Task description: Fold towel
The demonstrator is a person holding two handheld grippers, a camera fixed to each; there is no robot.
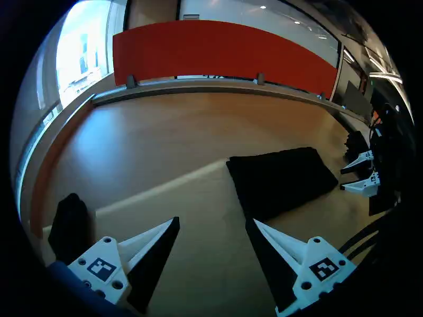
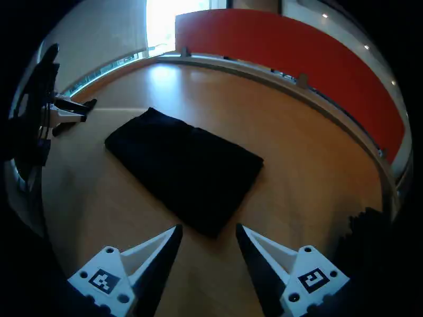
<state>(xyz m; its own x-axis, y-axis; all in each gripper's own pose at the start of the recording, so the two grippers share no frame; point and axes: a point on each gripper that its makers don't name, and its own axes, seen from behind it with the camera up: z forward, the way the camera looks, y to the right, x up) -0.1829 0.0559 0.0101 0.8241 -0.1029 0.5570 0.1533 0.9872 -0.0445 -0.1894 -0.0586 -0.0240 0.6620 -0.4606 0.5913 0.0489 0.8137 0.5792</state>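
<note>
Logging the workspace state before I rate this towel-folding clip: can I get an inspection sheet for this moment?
Surface: wooden table, bare around the towel, with light glare at the far end.
Job's things: black towel lying flat as a tidy rectangle; I cannot tell how many layers it has.
Clutter: dark object at the table's edge, too dark to identify.
Grippers: left gripper open, holding nothing, off to the side of the towel; right gripper open, holding nothing, aimed at the towel's near corner.
Cables: dark cables beyond the towel, by the right gripper.
Surroundings: red divider panel along the table's far edge; bright window beside it.
</note>
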